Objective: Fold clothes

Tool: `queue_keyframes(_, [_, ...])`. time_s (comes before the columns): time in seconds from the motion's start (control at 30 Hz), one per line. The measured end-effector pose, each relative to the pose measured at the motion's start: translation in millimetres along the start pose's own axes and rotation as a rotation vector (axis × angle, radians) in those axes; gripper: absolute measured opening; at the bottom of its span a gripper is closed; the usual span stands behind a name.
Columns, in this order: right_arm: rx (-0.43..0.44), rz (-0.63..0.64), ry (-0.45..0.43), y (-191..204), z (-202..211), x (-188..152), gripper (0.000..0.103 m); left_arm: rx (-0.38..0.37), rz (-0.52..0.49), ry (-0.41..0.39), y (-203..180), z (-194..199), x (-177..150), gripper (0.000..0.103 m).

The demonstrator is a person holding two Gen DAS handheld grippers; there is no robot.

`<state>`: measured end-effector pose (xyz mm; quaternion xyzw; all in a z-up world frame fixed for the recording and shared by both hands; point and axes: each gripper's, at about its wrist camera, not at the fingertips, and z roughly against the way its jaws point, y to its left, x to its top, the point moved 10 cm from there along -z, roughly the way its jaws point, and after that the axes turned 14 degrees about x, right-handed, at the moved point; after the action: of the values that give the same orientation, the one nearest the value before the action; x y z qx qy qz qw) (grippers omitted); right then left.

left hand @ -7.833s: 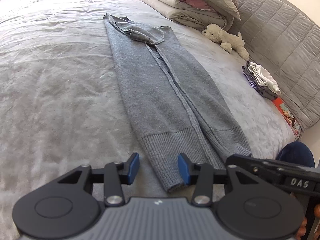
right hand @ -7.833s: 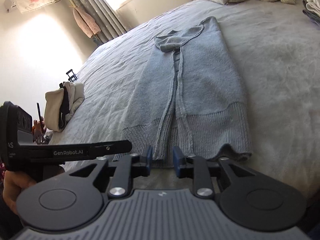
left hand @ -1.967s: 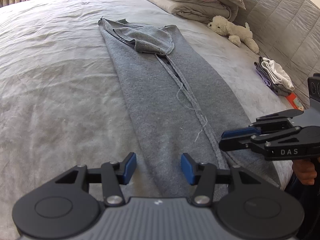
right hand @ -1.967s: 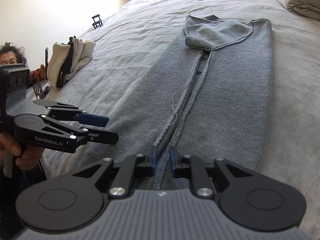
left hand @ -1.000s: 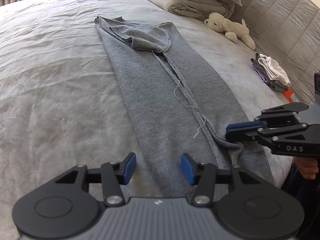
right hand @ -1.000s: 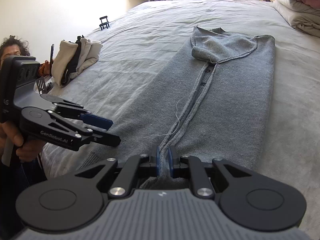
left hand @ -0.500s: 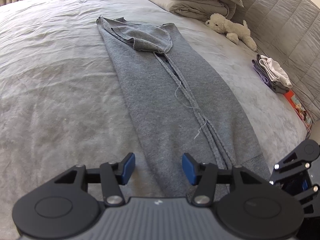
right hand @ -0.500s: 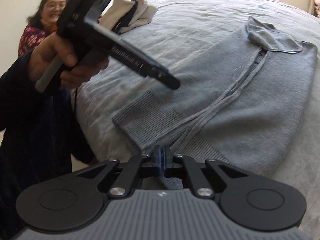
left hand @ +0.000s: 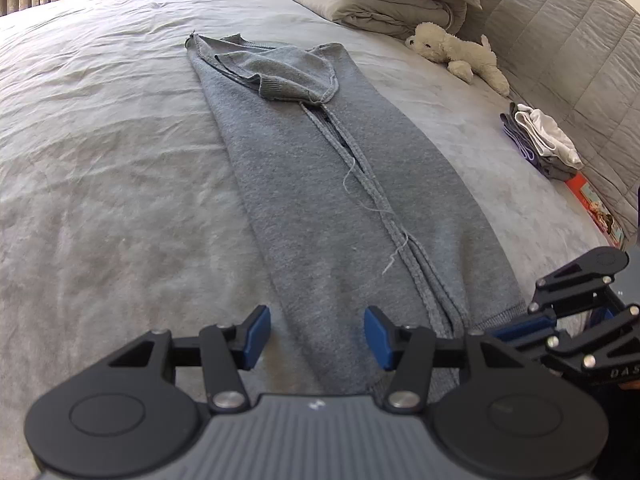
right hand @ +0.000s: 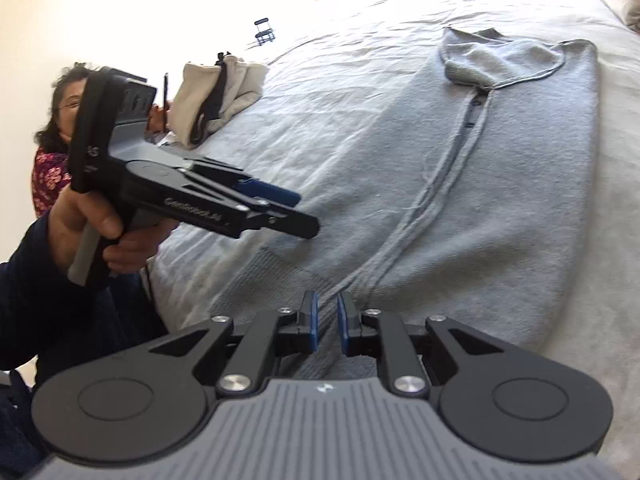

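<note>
1. Two grippers sit at the near hem of the grey cardigan (left hand: 332, 184), which lies flat and lengthwise on the bed (left hand: 100, 168), both sides already folded in to the middle and a sleeve cuff bunched near the collar at the far end.

2. My left gripper (left hand: 316, 334) is spread about halfway, its blue pads (left hand: 256, 334) hovering above the hem's left part with nothing between them. In the right wrist view I see it held in a hand (right hand: 92, 224) above the ribbed corner of the hem.

3. My right gripper (right hand: 325, 326) has its jaws opening — the gap between the pads is narrow, and the cardigan's middle edge runs up toward it. I judge no cloth is pinched at this moment.

4. I read the step as taking hold of the hem, ready to fold the bottom up toward the collar. The lengthwise folds look done; the crosswise fold is not yet begun.

5. The next move calls for both grippers to go down onto the ribbed hem, one toward each side, and close on all layers — the knit is thick and floppy, so a shallow bite may catch only the top layer and let the folded sides slide apart.
</note>
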<state>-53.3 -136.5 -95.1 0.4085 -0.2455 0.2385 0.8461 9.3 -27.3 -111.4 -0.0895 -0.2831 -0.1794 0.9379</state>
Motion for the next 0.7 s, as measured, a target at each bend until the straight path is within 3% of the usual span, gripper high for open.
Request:
queue_keyframes(0.07, [0.011, 0.013, 0.045, 7.0, -5.1, -6.6, 0.019, 0.0, 0.004, 0.001, 0.7, -0.1, 0.1, 0.053])
queue_keyframes(0.13, [-0.028, -0.022, 0.094, 3.4, -8.3, -13.2, 0.034, 0.001, 0.003, 0.001, 0.9, -0.1, 0.1, 0.053])
queue_keyframes(0.3, [0.006, -0.09, 0.083, 7.3, -9.9, -14.0, 0.04, -0.003, 0.005, 0.003, 1.0, 0.5, 0.5, 0.054])
queue_keyframes(0.33, [-0.022, -0.102, 0.081, 4.9, -13.5, -14.8, 0.04, -0.003, 0.005, 0.003, 1.1, 0.6, 0.1, 0.054])
queue_keyframes(0.4, [-0.078, -0.125, 0.076, 0.5, -20.4, -16.9, 0.01, -0.004, 0.002, 0.002, 1.3, 1.1, -0.1, 0.054])
queue_keyframes(0.5, [-0.093, -0.138, 0.023, 3.9, -18.3, -18.1, 0.007, -0.008, 0.009, 0.001, 3.0, 3.3, 1.0, 0.054])
queue_keyframes(0.63, [-0.038, -0.232, -0.082, 13.7, -8.8, -32.1, 0.007, -0.009, 0.021, -0.015, 7.5, 8.9, 4.1, 0.054])
queue_keyframes(0.7, [-0.069, -0.26, -0.109, 11.5, -8.4, -41.8, 0.007, -0.012, 0.016, -0.019, 6.7, 10.6, 4.7, 0.054])
